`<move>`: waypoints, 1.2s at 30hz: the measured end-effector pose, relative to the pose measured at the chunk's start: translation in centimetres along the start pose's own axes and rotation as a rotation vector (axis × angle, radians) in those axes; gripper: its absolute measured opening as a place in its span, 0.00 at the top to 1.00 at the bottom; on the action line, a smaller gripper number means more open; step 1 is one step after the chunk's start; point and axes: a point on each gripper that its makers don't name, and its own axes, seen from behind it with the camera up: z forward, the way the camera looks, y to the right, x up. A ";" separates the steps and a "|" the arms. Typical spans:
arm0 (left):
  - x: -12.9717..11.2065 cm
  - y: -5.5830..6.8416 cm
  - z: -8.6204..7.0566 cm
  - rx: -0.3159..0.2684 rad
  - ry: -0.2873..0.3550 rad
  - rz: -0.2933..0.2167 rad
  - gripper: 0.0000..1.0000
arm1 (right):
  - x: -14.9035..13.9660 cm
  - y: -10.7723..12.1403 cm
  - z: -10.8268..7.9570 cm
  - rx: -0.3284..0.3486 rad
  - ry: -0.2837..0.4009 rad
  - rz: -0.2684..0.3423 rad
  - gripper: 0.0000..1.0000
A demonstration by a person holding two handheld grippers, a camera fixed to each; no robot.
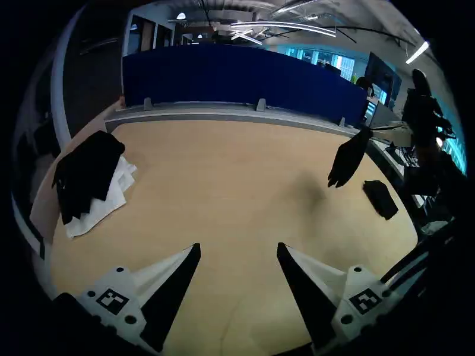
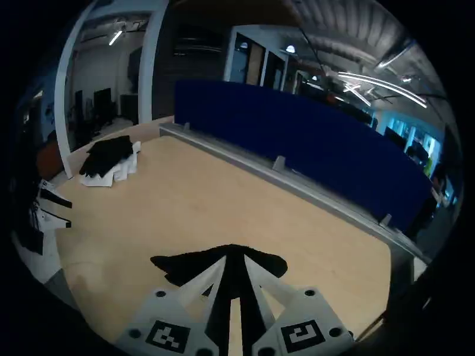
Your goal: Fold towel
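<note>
- Right gripper (image 2: 236, 262): both fingers are closed, pinching a black towel (image 2: 184, 267) at their tips. The cloth spreads to either side of the fingers and past them.
- Left gripper (image 1: 238, 247): the fingers are spread wide and hold nothing, with bare table (image 1: 237, 178) between them.
- Key relation: from the left gripper the towel lies well ahead and to the right, hanging clear of the table with a faint shadow below it. The right gripper has it, so the left must travel forward and to the right to reach it.
- Long axis: the towel hangs bunched and narrow, with its top tilted to the right and its free end pointing down and to the left, toward the left gripper.
- Judgement: that lower free end is probably the left gripper's target, for spreading the towel.
- Context: a stack of black and white towels (image 1: 89, 178) lies ahead and far to the left, and a small dark object (image 1: 380, 199) lies on the table below the towel.
</note>
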 end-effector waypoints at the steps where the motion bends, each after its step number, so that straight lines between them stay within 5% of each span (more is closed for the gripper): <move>1: 0.1 0.2 0.1 -0.002 -0.002 0.003 0.04 | -0.4 0.8 -0.3 -0.009 -0.004 0.006 0.94; 21: 1.4 4.1 2.6 -0.021 -0.030 0.044 0.05 | -7.6 16.3 -5.8 -0.187 -0.077 0.086 0.94; 27: 1.4 4.6 2.9 -0.018 -0.036 0.045 0.05 | -8.9 19.0 -5.6 -0.208 -0.092 0.109 0.94; 36: 1.4 5.0 3.1 -0.007 -0.039 0.051 0.05 | -10.7 20.0 -4.8 -0.207 -0.112 0.134 0.94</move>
